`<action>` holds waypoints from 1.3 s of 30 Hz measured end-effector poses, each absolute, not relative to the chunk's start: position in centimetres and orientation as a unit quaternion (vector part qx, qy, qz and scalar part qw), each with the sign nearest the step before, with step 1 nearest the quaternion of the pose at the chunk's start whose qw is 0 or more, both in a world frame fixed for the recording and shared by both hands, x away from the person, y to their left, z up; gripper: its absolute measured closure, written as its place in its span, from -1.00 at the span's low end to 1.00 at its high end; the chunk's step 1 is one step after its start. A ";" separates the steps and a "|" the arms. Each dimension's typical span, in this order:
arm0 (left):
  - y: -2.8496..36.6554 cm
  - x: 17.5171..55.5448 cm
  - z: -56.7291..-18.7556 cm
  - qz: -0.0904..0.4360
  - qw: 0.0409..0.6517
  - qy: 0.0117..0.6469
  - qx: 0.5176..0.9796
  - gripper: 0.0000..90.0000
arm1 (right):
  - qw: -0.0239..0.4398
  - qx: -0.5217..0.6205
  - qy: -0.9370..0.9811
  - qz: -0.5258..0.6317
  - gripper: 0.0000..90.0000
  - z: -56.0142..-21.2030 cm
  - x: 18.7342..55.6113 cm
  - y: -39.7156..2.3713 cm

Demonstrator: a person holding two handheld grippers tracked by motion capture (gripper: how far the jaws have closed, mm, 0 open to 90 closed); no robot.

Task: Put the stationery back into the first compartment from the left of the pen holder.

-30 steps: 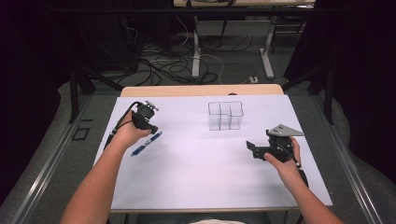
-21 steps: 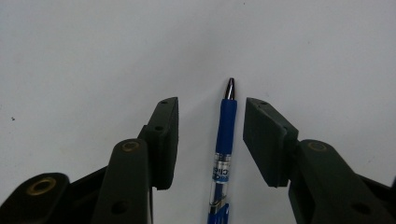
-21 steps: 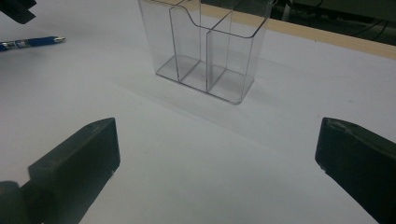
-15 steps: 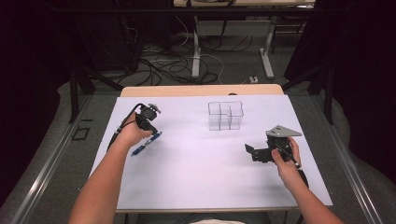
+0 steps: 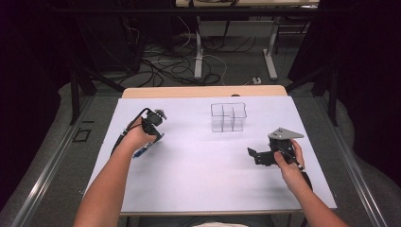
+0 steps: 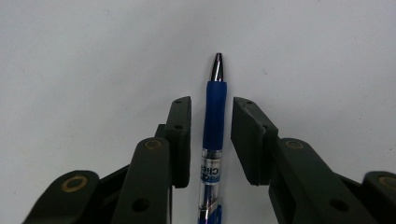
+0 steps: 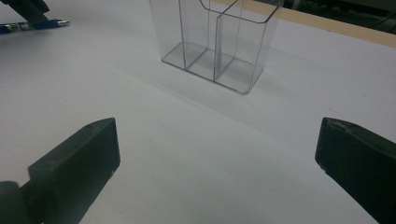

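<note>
The left gripper view shows jaws just closing beside, not gripping, a blue pen; the right gripper gapes over white table.

Ahead of your right gripper: bare white table is lying open.
Standing in your way: clear organizer, mid-table, well apart.

A white sheet is covering the worktop, leaving a wooden strip showing at its far edge. Grey floor is spreading beyond, with tangled cables lying between white table legs. Dark curtains are closing both sides.
</note>
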State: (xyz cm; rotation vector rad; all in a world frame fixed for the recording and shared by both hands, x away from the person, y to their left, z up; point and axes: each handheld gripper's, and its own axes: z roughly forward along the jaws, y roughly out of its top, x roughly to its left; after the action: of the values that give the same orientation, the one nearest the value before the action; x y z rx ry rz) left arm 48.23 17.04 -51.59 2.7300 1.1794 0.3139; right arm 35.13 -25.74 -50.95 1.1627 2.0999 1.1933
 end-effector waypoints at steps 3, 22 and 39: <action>16.9 48.2 -51.7 0.104 0.073 0.392 0.911 0.56 | 0.228 0.422 0.763 0.433 -1.00 -51.0 35.1 -25.8; 16.8 48.3 -52.6 0.099 0.052 0.382 0.917 0.72 | 0.224 0.423 0.763 0.434 -1.00 -51.0 35.2 -25.9; 16.7 48.3 -52.7 0.101 0.049 0.372 0.921 0.77 | 0.223 0.419 0.767 0.432 -1.00 -51.2 35.2 -25.8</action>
State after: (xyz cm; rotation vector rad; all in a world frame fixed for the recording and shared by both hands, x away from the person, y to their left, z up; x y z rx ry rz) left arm 48.34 16.74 -52.68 2.8076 1.1337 0.3084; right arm 35.23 -25.82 -51.16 1.1561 2.1179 1.1944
